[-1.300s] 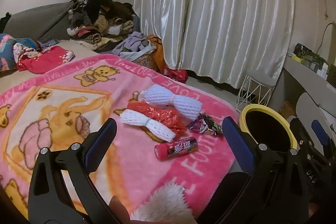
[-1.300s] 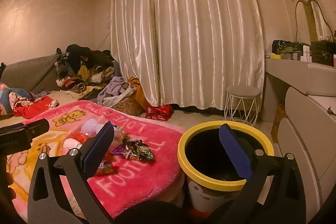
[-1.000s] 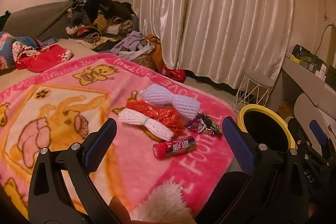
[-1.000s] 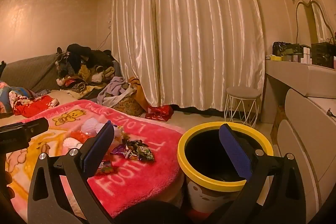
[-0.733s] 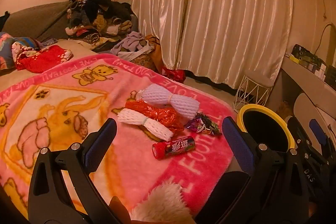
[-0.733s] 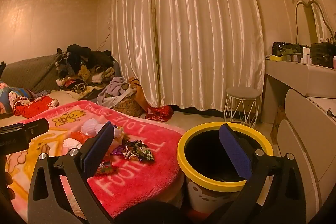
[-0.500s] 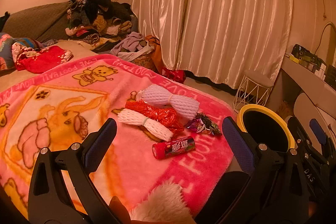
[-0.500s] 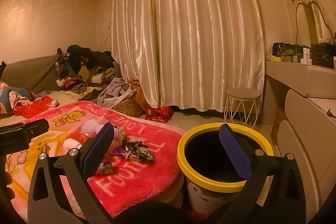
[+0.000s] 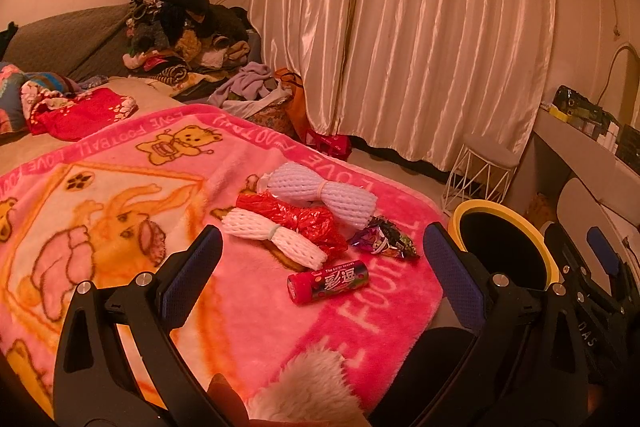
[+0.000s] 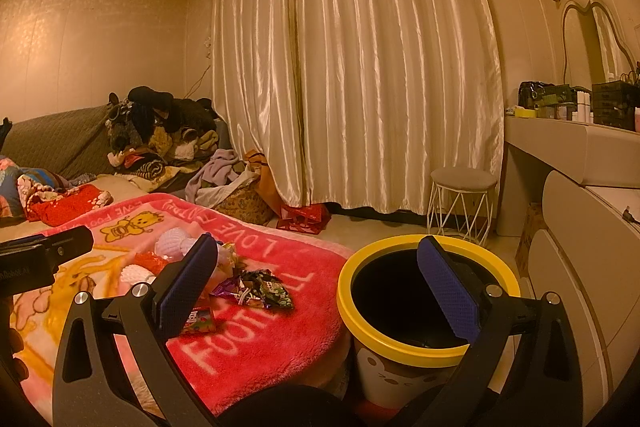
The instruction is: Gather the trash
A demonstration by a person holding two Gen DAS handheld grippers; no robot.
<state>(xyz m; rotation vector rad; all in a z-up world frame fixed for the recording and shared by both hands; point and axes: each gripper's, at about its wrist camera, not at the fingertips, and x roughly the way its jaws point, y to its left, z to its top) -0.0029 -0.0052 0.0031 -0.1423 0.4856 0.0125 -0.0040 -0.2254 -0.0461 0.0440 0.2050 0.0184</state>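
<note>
Seemingly nothing collected yet: I hold both grippers (image 9: 320, 267) (image 10: 316, 279) spread and empty, litter (image 9: 327, 281) on blanket (image 9: 120, 227), bin (image 10: 420, 343) apparently bare.

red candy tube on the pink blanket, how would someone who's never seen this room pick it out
Start at the pink cartoon blanket on the bed and go to its corner nearest the yellow-rimmed bin. In the litter there, the small red cylindrical candy tube lies closest to the left gripper. It alone is a smooth, printed cylinder; its neighbours are foam nets and crumpled wrappers.
</note>
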